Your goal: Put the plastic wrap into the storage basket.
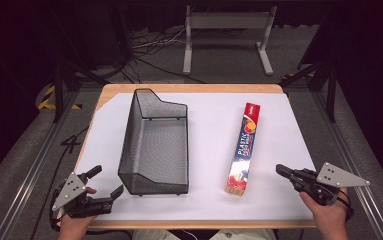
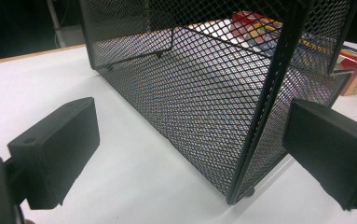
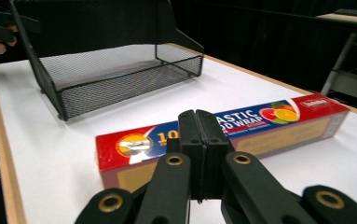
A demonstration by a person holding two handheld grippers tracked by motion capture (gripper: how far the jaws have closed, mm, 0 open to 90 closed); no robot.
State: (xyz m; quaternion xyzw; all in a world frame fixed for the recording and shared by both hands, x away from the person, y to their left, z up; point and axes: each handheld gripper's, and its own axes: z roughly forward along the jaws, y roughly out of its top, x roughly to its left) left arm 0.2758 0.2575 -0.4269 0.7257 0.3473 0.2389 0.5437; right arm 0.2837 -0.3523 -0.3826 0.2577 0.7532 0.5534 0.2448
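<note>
A black wire-mesh basket (image 1: pixel 155 145) stands on the white sheet, left of centre, and is empty inside. A long red and blue plastic wrap box (image 1: pixel 244 148) lies flat to its right, running front to back. My left gripper (image 1: pixel 106 182) is open at the front left corner of the table, its jaws spread just short of the basket's near corner (image 2: pixel 255 135). My right gripper (image 1: pixel 281 171) is shut with nothing in it, at the front right, a little to the right of the box (image 3: pixel 223 135).
The white sheet (image 1: pixel 204 115) covers most of the wooden table (image 1: pixel 189 88). Beyond the far edge are a grey metal stand (image 1: pixel 226 30) and cables on the floor (image 1: pixel 149 45). Metal rails run along both sides of the table.
</note>
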